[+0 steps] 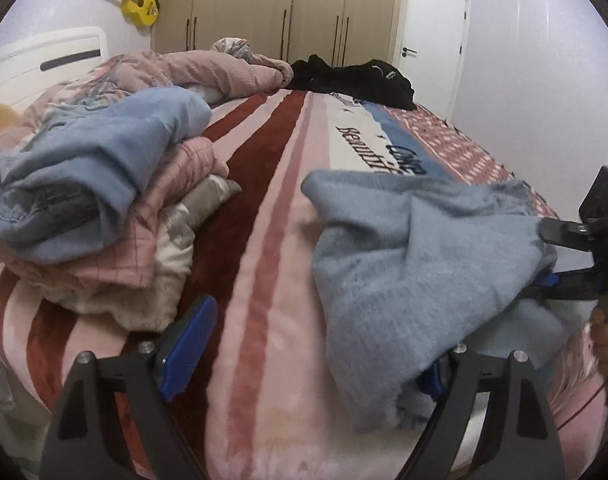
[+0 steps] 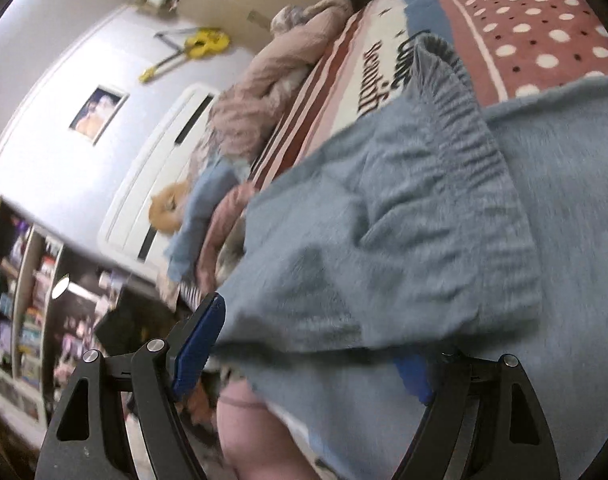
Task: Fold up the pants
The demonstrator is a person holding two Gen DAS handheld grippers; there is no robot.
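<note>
Two wide-spread tools, left (image 1: 307, 360) and right (image 2: 304, 344) (blurred), under bunched blue pants (image 1: 415, 264).

Right gripper (image 2: 304, 360) jaws wide apart, blue pads (image 2: 200, 344) showing. Grey-blue pants (image 2: 383, 260) draped between them, elastic waistband (image 2: 475, 152) bunched on top. Striped, dotted blanket (image 2: 543, 20) beneath. Yellow guitar (image 2: 202, 46) on wall. View blurred.

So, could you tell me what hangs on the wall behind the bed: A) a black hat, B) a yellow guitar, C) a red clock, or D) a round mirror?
B: a yellow guitar hangs on the wall beside the wardrobe, beyond the bed.
</note>
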